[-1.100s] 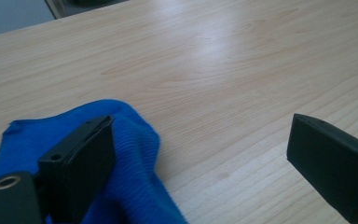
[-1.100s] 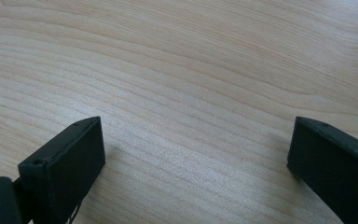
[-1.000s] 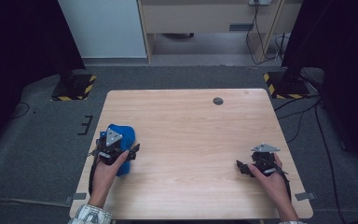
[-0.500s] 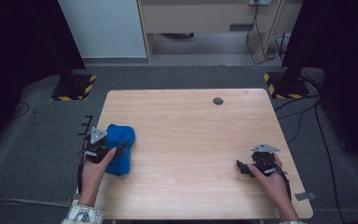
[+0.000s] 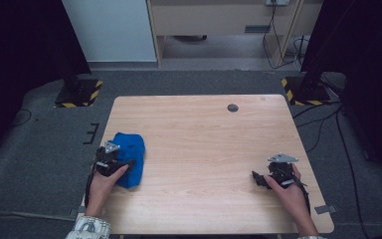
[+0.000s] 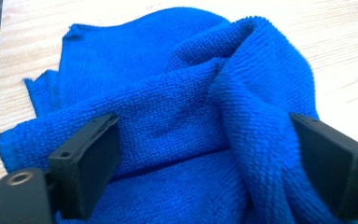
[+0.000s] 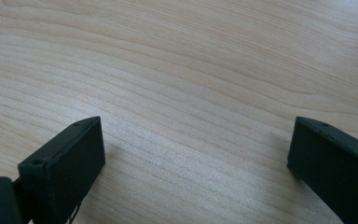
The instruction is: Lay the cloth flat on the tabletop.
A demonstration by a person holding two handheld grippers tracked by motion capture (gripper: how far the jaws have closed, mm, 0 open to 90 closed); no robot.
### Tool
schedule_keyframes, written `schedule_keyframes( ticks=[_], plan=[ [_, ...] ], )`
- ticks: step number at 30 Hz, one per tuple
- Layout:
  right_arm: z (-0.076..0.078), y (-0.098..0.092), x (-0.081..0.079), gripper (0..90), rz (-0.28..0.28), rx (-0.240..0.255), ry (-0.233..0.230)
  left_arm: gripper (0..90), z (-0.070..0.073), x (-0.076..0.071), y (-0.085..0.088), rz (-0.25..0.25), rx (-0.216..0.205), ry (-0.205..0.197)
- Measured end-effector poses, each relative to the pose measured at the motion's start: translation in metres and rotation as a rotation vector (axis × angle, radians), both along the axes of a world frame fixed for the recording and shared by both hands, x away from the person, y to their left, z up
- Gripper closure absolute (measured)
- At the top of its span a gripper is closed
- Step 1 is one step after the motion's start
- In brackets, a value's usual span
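High view: a blue cloth [image 5: 129,158] lies bunched in a heap at the lower left of the frame, on the wooden table [image 5: 199,149] close to that table's left edge. The left gripper [image 5: 110,160] sits at the cloth's left side, against the fabric, with the person's left hand [image 5: 103,181] coming up from the bottom edge behind it. At the lower right of the frame the right gripper [image 5: 266,178] rests low over bare wood, held by the right hand [image 5: 289,191], well apart from the cloth. A small dark round spot [image 5: 233,107] marks the tabletop in the upper middle of the frame.

In the left gripper view the cloth [image 6: 182,107] takes up most of the picture, rumpled into thick folds (the terry weave is plain to see), with a strip of pale wood along the top and right. The left gripper [image 6: 214,158] stands wide, its jaws having just been closing a little; a fold of the cloth lies between them and fabric laps against the right-hand jaw, but the jaws are not pinched together on it.

In the right gripper view the right gripper [image 7: 196,154] has its jaws spread far apart, with only the wood grain of the table [image 7: 191,70] between them and nothing held.
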State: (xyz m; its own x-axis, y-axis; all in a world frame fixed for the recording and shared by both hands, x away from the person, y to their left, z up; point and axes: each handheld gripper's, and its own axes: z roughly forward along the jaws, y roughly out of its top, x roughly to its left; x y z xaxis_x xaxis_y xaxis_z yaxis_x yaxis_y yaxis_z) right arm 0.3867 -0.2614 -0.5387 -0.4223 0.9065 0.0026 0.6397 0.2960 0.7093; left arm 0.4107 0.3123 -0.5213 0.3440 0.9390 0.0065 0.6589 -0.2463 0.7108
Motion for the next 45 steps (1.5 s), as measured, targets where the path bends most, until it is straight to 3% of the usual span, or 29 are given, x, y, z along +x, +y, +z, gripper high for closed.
schedule_keyframes(
  ticks=[3,8,13,15,16,19,23,29,45],
  plan=[
    [0.0,0.0,0.0,3.9,0.0,0.001,0.0,14.7,-0.005,0.001,0.002,0.015,-0.007,0.034],
    [0.0,0.0,0.0,3.9,0.002,-0.001,-0.002,23.4,-0.005,0.0,0.004,0.015,-0.012,0.033],
    [0.0,0.0,0.0,3.9,0.0,-0.001,0.0,41.6,-0.004,-0.003,0.007,-0.003,-0.012,0.024],
    [0.0,0.0,0.0,3.9,0.001,-0.001,-0.002,54.4,-0.003,-0.003,0.006,-0.012,-0.019,0.025],
    [0.0,0.0,0.0,3.9,0.001,-0.001,-0.002,54.4,-0.003,-0.004,0.006,-0.019,-0.023,0.026],
    [0.0,0.0,0.0,3.9,-0.001,-0.001,-0.004,68.7,-0.002,-0.004,0.007,-0.032,-0.045,0.028],
    [0.0,0.0,0.0,3.9,0.0,-0.002,-0.002,72.8,0.001,-0.005,0.007,-0.037,-0.073,0.016],
    [0.0,0.0,0.0,3.9,0.0,-0.002,-0.002,74.2,0.014,-0.01,0.002,-0.052,-0.115,-0.051],
    [0.0,0.0,0.0,3.9,0.0,-0.001,-0.004,74.3,0.034,-0.018,-0.023,-0.112,-0.129,-0.118]
  ],
)
